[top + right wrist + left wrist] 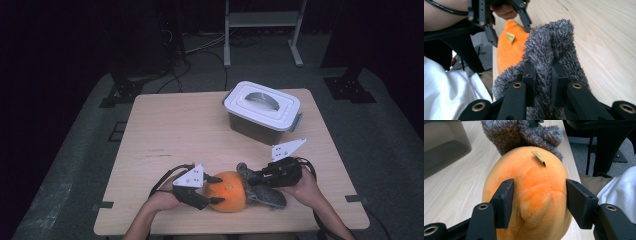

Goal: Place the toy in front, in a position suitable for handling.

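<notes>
1. An orange plush toy (229, 198) lies at the near edge of the wooden table (170, 125), a little right of the middle, between the person's two hands
2. A grey fuzzy plush part (262, 192) joins the orange one on its right side and spreads toward the near right, resting on the tabletop
3. The left gripper (212, 189) reaches in from the left, its two black jaws one on the far side and one on the near side of the orange plush toy
4. In the left gripper view the pads (508, 197) stand on either side of the orange plush toy (534, 195); the left pad lies against the plush surface, the right pad sits at its edge, and the fabric bulges between them, so the claw is clamped on the orange body
5. A small tan tag (538, 156) sticks out of the orange surface near the grey fuzz (524, 135)
6. The right gripper (250, 176) comes in from the right, and in its own view the jaws are pinched close together on a fold of the grey fuzzy plush part (554, 47), which rises between the pads (530, 82)
7. That view also has the orange plush toy (510, 50) beyond the grey fuzz
8. A grey storage box with a white lid (262, 111) stands at the far right of the table, well apart from the toy and both grippers; the lid is on
</notes>
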{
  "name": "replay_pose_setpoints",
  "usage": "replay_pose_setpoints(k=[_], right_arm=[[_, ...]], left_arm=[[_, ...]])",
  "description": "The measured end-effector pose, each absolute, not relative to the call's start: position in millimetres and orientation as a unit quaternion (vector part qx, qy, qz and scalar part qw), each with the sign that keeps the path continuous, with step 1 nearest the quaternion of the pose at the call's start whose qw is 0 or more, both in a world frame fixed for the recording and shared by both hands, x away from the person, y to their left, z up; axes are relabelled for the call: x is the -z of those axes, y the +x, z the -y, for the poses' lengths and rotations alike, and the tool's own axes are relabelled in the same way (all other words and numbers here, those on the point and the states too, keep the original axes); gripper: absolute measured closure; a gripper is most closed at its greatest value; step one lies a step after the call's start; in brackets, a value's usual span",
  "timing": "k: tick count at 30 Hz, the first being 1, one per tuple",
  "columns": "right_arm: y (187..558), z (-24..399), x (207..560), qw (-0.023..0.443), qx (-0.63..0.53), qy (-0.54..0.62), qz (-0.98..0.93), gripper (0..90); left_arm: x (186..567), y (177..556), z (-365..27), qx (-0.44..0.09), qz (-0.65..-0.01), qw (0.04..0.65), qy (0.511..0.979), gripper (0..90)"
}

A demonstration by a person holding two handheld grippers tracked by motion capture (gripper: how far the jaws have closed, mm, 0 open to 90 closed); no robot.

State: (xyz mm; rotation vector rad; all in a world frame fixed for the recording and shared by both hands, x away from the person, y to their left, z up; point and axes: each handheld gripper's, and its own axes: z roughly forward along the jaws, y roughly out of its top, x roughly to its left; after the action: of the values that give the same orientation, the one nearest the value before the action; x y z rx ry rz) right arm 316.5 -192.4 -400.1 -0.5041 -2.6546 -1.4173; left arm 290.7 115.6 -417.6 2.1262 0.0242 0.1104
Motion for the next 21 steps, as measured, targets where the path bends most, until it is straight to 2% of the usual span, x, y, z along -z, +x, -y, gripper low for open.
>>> replay_pose_setpoints(k=[4, 6, 13, 16, 19, 21], right_arm=[[319.8, 192.9, 409.7, 0.046, 0.435, -0.178, 0.882, 76.2], [320.7, 196.0, 411.6, 0.025, 0.407, -0.187, 0.894, 76.2], [316.9, 195.5, 397.7, 0.038, 0.455, -0.168, 0.874, 76.1], [314.7, 189.5, 400.4, 0.037, 0.443, -0.162, 0.881, 75.9], [316.3, 190.2, 406.3, 0.039, 0.431, -0.169, 0.886, 76.3], [318.0, 193.2, 409.6, 0.035, 0.421, -0.177, 0.889, 76.3]], left_arm=[[416.8, 290.6, -115.8, -0.048, -0.007, 0.481, 0.875, 42.1], [416.3, 290.6, -115.9, -0.048, -0.004, 0.479, 0.876, 42.1], [416.5, 290.5, -114.3, -0.048, -0.003, 0.483, 0.874, 41.9], [416.9, 291.0, -115.2, -0.049, -0.008, 0.485, 0.873, 41.3], [416.0, 292.0, -115.5, -0.042, -0.02, 0.49, 0.87, 35.6], [416.8, 294.8, -116.6, -0.034, -0.036, 0.489, 0.871, 25.9]])
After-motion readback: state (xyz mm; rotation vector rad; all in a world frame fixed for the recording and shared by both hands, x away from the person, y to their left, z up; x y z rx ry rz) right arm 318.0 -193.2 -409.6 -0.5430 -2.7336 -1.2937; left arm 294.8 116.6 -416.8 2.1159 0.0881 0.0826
